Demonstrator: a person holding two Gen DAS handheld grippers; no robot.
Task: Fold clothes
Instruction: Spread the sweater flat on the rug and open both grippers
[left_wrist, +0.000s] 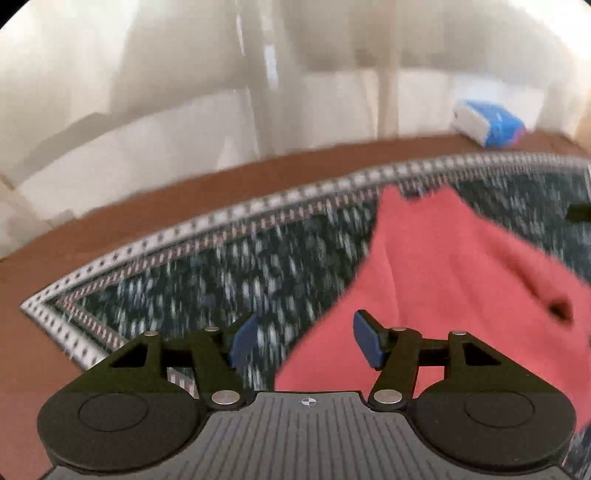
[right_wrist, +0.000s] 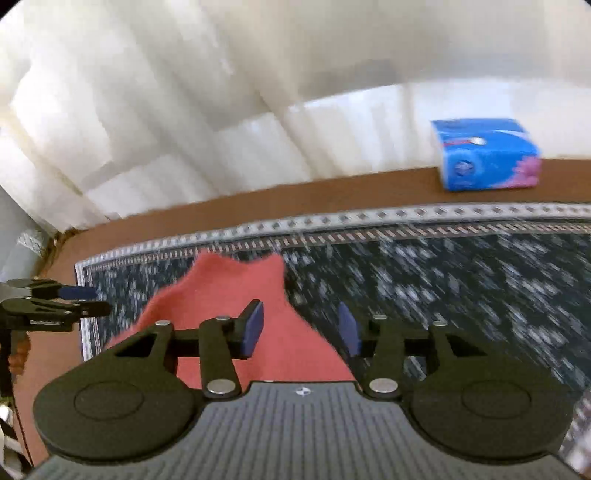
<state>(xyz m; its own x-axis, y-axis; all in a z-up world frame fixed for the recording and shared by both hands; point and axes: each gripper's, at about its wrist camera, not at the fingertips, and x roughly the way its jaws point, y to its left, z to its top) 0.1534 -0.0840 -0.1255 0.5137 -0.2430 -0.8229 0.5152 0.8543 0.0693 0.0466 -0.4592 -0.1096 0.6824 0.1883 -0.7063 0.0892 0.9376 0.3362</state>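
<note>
A salmon-pink garment (left_wrist: 436, 273) is seen lying on a dark patterned cloth (left_wrist: 207, 273) with a pale diamond border, which is spread over a brown table (left_wrist: 110, 221). Both views are smeared by motion blur, so fine folds cannot be read.

In the left wrist view the left gripper (left_wrist: 303, 343) is held with its jaws wide apart and nothing between them; the garment's near left edge runs through the gap, one blue pad over the patterned cloth and the other over pink fabric. From this gripper the garment spreads ahead and to the right.

In the right wrist view the right gripper (right_wrist: 299, 328) is likewise spread wide and empty. Here the garment (right_wrist: 229, 291) lies ahead and to the left, its right edge passing between the pads. The left gripper (right_wrist: 55, 306) is glimpsed at the far left of that view, just beyond the garment's left side.

The garment is thus flanked, and its long axis appears to run away from both grippers toward the far border of the cloth, where two points of fabric end. Neither gripper is clearly nearer; each is judged to be set at its own edge.

A blue tissue pack (right_wrist: 487, 155) stands on the table beyond the cloth, well apart from the garment.
</note>
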